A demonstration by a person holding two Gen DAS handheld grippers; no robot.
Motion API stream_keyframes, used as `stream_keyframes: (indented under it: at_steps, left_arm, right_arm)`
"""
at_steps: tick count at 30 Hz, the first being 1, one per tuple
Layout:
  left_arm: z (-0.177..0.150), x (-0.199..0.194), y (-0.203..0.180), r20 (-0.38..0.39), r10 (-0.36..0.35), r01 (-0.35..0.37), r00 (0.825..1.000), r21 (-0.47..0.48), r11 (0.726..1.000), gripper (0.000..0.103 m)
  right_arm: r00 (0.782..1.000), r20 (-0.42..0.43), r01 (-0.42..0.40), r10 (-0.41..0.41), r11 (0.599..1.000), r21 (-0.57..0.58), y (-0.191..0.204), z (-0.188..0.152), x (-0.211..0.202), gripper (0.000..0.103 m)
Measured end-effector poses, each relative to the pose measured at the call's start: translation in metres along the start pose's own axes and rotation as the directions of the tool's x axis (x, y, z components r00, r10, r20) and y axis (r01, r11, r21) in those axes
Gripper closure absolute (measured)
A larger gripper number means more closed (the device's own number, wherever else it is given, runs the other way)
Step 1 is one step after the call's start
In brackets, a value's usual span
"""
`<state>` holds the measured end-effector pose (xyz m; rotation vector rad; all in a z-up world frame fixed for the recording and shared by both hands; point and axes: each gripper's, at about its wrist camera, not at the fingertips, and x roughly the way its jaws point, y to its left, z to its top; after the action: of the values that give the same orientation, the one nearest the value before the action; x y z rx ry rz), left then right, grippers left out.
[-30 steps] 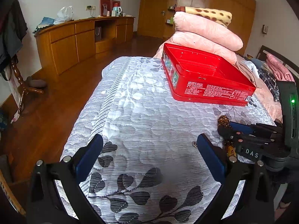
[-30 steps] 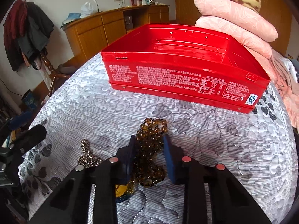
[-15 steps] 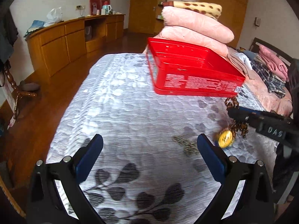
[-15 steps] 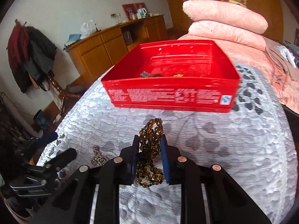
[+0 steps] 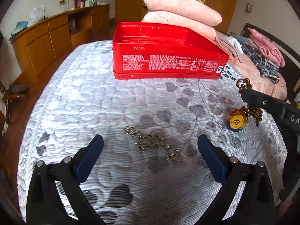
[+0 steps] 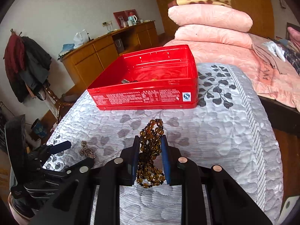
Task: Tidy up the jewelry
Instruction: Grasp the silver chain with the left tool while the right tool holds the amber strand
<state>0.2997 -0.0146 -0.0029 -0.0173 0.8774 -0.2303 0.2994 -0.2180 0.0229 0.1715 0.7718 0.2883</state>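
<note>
My right gripper (image 6: 150,146) is shut on a brown bead necklace (image 6: 151,150) and holds it lifted above the bed; its round yellow pendant (image 5: 236,122) hangs below the gripper (image 5: 243,93) in the left wrist view. A red tin box (image 6: 148,95) stands open ahead with small jewelry pieces inside; it also shows in the left wrist view (image 5: 165,63). A silver chain (image 5: 151,140) lies on the grey bedspread between the fingers of my open, empty left gripper (image 5: 150,146); the chain also shows in the right wrist view (image 6: 86,150).
Stacked pink pillows (image 6: 211,24) lie behind the box. Folded clothes (image 5: 262,56) sit at the right. A wooden sideboard (image 5: 52,35) lines the far wall, and a coat rack (image 6: 24,65) stands left of the bed.
My right gripper has lifted the bead necklace off the bed, pendant now dangling. My left gripper has moved over the silver chain, which now lies between its fingers.
</note>
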Motion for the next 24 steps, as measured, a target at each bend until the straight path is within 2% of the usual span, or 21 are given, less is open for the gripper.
stream_keyframes:
  at_steps: [4, 6, 10, 12, 14, 19, 20, 24]
  left_arm:
    - [-0.001, 0.005, 0.000, -0.025, -0.068, 0.067, 0.997, -0.047, 0.997, 0.009]
    - [-0.002, 0.007, -0.004, -0.030, -0.064, 0.063, 0.997, -0.045, 0.997, 0.025]
    - [-0.001, 0.009, -0.005, -0.029, -0.042, 0.040, 0.999, -0.050, 0.998, 0.041]
    - [-0.001, 0.009, -0.007, -0.026, -0.021, 0.020, 0.999, -0.050, 0.999, 0.056]
    - [-0.001, 0.008, -0.004, -0.024, -0.005, 0.003, 1.000, -0.062, 0.998, 0.066]
    - [-0.002, 0.003, 0.009, -0.015, -0.024, 0.022, 1.000, -0.099, 0.995, 0.079]
    - [-0.002, 0.003, 0.012, -0.011, -0.030, 0.029, 0.999, -0.110, 0.994, 0.087]
    - [-0.004, -0.002, 0.028, 0.003, -0.091, 0.091, 0.996, -0.156, 0.984, 0.092]
  right_arm:
    - [1.000, -0.004, -0.016, 0.016, 1.000, 0.013, -0.005, -0.002, 0.003, 0.081]
    - [1.000, -0.003, -0.025, 0.025, 1.000, 0.015, -0.006, -0.003, 0.004, 0.081]
    - [0.999, -0.002, -0.037, 0.037, 0.999, 0.015, -0.007, -0.004, 0.005, 0.081]
    - [0.999, -0.004, -0.041, 0.041, 0.999, 0.019, -0.009, -0.005, 0.006, 0.081]
    - [0.999, -0.007, -0.043, 0.043, 0.999, 0.023, -0.008, -0.005, 0.006, 0.081]
    - [0.999, -0.010, -0.048, 0.048, 0.999, 0.021, -0.006, -0.007, 0.006, 0.081]
    - [0.999, -0.012, -0.049, 0.049, 0.999, 0.018, -0.004, -0.007, 0.006, 0.081]
    - [0.998, -0.018, -0.054, 0.054, 0.999, 0.007, 0.001, -0.009, 0.006, 0.081]
